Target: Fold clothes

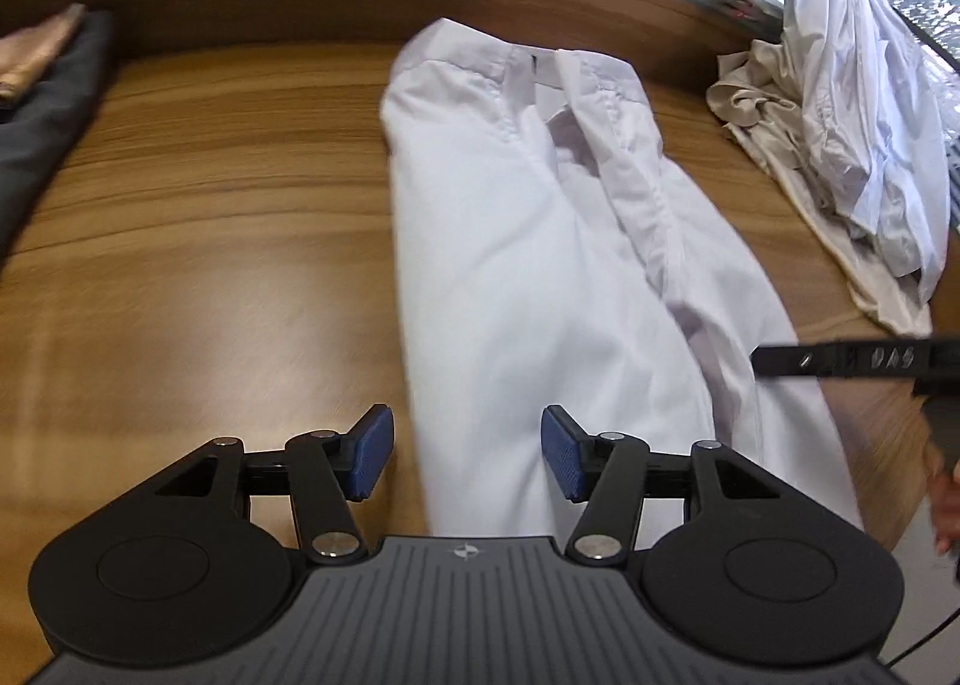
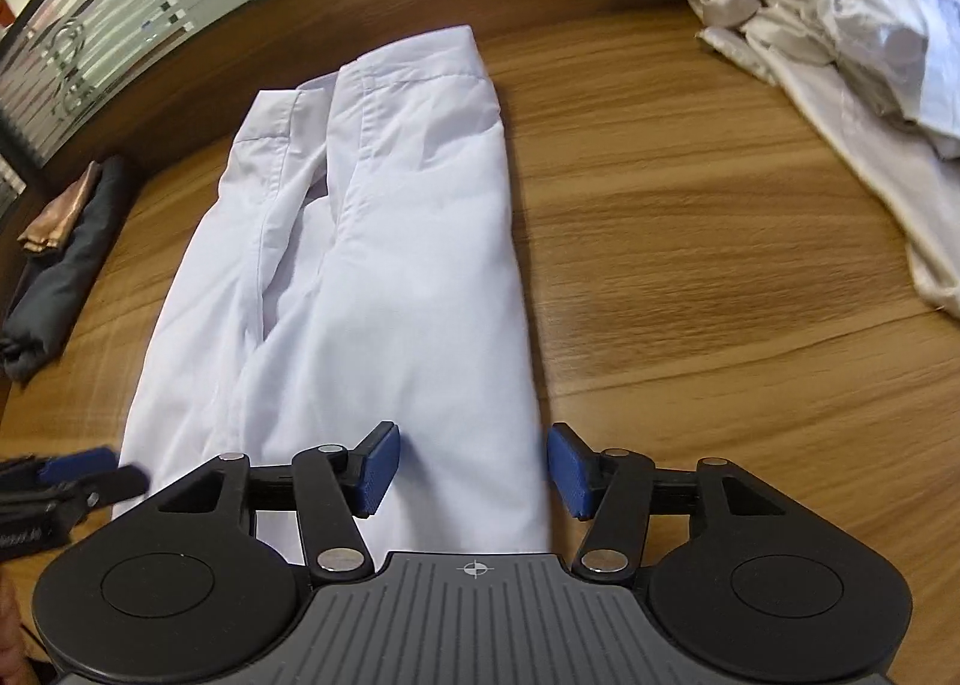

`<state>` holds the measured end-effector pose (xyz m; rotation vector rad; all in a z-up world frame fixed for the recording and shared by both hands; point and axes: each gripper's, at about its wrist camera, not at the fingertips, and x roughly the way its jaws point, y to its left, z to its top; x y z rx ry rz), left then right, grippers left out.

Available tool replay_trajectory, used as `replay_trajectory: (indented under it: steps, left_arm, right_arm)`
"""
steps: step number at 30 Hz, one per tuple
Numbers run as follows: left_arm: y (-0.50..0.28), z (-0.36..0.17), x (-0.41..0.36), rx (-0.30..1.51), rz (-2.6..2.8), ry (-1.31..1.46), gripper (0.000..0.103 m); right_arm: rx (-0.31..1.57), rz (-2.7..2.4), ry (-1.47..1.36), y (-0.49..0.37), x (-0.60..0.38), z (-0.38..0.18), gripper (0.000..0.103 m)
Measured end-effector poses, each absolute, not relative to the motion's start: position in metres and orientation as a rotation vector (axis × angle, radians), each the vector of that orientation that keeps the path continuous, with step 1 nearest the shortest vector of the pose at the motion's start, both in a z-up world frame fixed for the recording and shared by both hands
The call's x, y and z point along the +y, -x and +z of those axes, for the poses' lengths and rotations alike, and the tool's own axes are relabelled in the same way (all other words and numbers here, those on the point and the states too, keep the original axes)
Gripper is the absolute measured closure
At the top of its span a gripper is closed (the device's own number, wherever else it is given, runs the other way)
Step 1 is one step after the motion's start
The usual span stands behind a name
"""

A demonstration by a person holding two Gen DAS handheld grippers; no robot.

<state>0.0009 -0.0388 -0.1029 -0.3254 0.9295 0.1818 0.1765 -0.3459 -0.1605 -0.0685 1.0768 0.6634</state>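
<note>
A white shirt (image 1: 540, 241) lies on the wooden table (image 1: 210, 205), folded lengthwise into a long strip with its collar at the far end. My left gripper (image 1: 468, 460) is open above the strip's near left edge, nothing between its blue pads (image 1: 375, 460). In the right wrist view the same white shirt (image 2: 372, 265) runs away from me, and my right gripper (image 2: 474, 469) is open over its near right edge. The right gripper's black finger shows at the right of the left wrist view, and the left gripper's blue-tipped finger at the lower left of the right wrist view.
A crumpled heap of white and cream clothes (image 1: 840, 114) sits at the far right of the table, also as a clothes heap (image 2: 840, 24) in the right wrist view. A dark folded garment with a tan piece on top (image 2: 54, 265) lies at the left. Bare wood (image 2: 720, 295) lies between them.
</note>
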Motion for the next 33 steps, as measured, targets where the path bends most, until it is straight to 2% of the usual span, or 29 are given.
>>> replay_trajectory:
  steps: [3,5,7,9,22,33]
  left_arm:
    - [-0.024,-0.109,-0.029,0.930,0.136,0.347,0.045]
    - [-0.024,-0.112,-0.027,0.920,0.143,0.365,0.050]
    - [-0.021,-0.113,-0.025,0.907,0.152,0.380,0.061]
    - [-0.017,-0.115,-0.023,0.900,0.165,0.412,0.063]
    - [0.003,-0.117,-0.004,0.879,0.361,0.679,0.065]
    - [-0.012,-0.111,0.018,0.839,0.487,0.718,0.065]
  right_arm:
    - [1.070,0.659,0.099,-0.176,-0.335,-0.163,0.051]
    - [1.059,0.664,0.131,-0.176,-0.331,-0.163,0.052]
    - [1.052,0.668,0.152,-0.178,-0.327,-0.164,0.053]
    - [1.048,0.678,0.176,-0.180,-0.322,-0.165,0.053]
    - [1.028,0.942,0.400,-0.207,-0.237,-0.167,0.054]
    - [0.974,1.101,0.524,-0.224,-0.140,-0.163,0.054]
